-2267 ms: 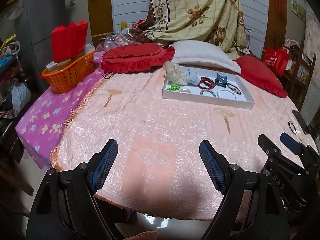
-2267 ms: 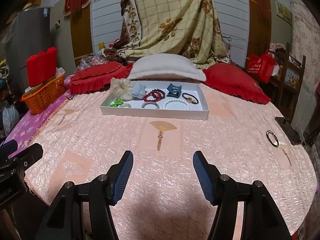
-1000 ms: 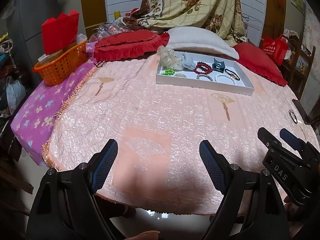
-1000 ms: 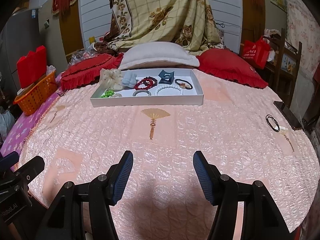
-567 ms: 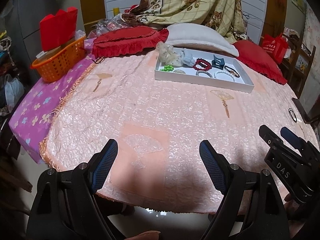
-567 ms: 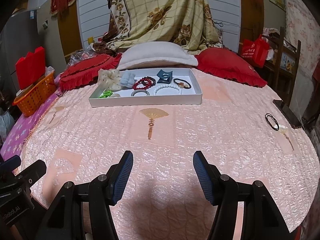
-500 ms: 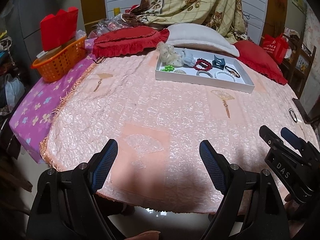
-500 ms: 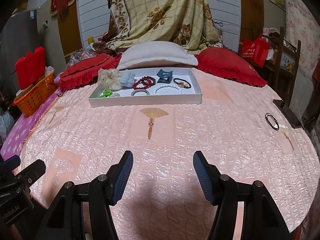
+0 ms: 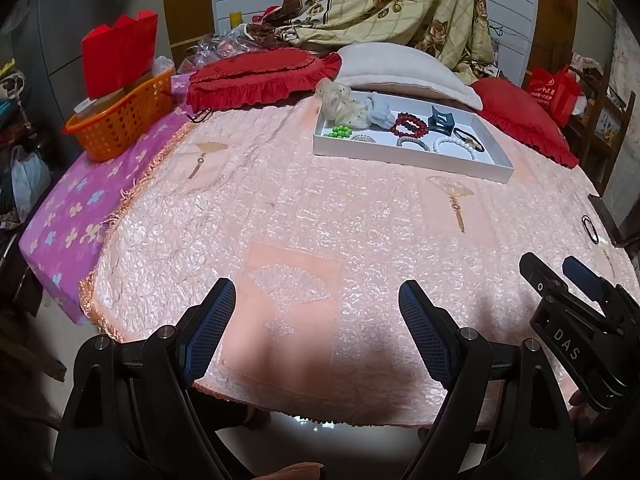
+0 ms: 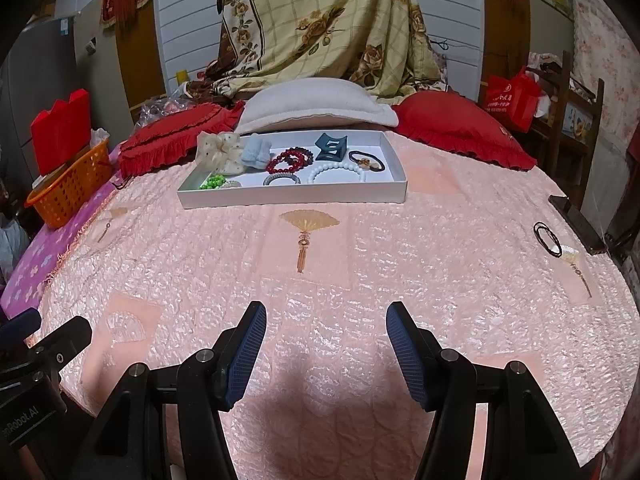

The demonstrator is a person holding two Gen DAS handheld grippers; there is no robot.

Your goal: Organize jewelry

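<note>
Approach step: I am holding the left gripper (image 9: 316,316) and right gripper (image 10: 322,340) released and empty, near edge; next, I judge, reaching right for the black hair tie (image 10: 547,239), well apart from the far white tray (image 10: 292,196).

Your left gripper (image 9: 316,308) hangs over the near edge of the pink bedspread (image 9: 304,216), jaws wide apart with nothing between them.

Far ahead of you the white tray (image 9: 408,156) lies flat on the spread, holding a green bead bracelet (image 9: 339,131), a red bead bracelet (image 9: 410,125), a white bead bracelet (image 9: 452,145) and a dark hair claw (image 9: 441,121). A black hair tie (image 9: 589,225) lies alone near the right edge. Your right gripper (image 9: 568,276) shows at lower right. An orange basket (image 9: 120,120) sits far left.
</note>
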